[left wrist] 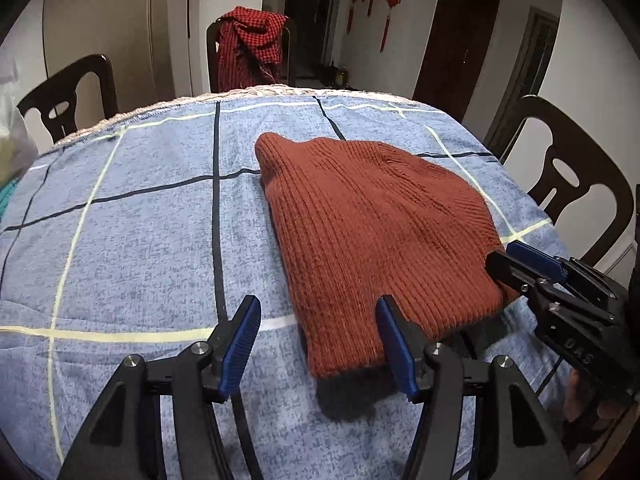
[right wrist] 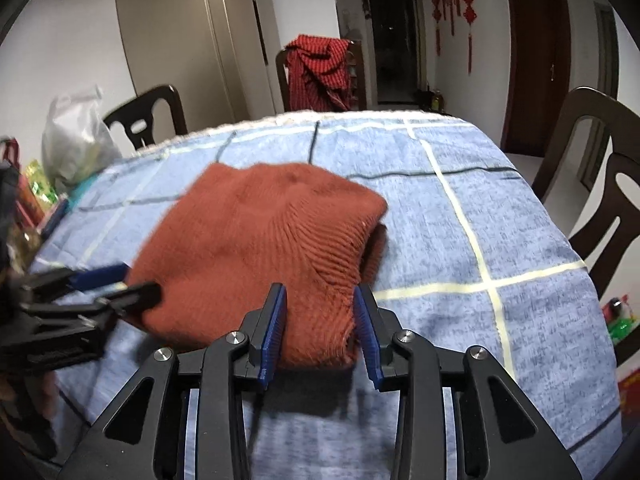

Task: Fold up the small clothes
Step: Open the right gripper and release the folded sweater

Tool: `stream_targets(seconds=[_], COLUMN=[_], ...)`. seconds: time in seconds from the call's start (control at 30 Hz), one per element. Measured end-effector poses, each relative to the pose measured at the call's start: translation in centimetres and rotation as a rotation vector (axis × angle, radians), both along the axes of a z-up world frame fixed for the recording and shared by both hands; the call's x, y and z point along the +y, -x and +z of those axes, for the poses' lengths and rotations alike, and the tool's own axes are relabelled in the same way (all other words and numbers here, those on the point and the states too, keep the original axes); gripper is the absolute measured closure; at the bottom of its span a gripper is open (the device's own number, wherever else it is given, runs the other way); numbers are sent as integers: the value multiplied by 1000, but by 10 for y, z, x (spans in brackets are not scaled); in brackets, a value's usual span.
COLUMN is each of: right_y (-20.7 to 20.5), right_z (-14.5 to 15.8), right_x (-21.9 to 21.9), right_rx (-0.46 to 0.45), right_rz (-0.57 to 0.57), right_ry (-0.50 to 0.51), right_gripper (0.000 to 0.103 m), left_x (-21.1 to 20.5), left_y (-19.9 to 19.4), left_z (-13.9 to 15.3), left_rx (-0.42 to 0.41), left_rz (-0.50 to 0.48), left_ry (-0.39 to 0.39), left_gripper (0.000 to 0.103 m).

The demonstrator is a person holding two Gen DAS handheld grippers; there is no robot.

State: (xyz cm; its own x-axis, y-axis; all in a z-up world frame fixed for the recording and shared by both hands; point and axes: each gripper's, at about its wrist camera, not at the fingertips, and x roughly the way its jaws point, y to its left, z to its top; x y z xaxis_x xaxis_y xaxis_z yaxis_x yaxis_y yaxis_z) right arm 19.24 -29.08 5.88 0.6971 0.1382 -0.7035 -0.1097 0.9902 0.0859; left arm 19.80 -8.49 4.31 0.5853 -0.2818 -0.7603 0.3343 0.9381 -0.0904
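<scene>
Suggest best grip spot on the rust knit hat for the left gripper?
Probably the near hem corner of the knit hat, approached from the near table edge: the hat lies flat and that corner sits between the open left gripper fingers. The right gripper straddles the other corner.

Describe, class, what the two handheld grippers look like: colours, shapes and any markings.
Both the left gripper and right gripper have black angular frames, silver bolts and blue ribbed pads. The right one carries raised digits on its side.
</scene>
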Motion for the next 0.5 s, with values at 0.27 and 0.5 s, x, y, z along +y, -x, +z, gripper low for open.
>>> stream_targets(seconds=[0.27,0.5], right_y=[-3,8], right_z=[-15,9], right_x=[-18,-5], right_rx=[73,-23], right_rz=[-27,2], right_ry=[-72,-44], right_gripper=[63,63], left_x=[-4,-4], left_y=[11,16], left_z=[-1,0], left_rx=[-33,-55], left_rz=[-6,-9], left_ry=[-37,-51], left_gripper=[41,41])
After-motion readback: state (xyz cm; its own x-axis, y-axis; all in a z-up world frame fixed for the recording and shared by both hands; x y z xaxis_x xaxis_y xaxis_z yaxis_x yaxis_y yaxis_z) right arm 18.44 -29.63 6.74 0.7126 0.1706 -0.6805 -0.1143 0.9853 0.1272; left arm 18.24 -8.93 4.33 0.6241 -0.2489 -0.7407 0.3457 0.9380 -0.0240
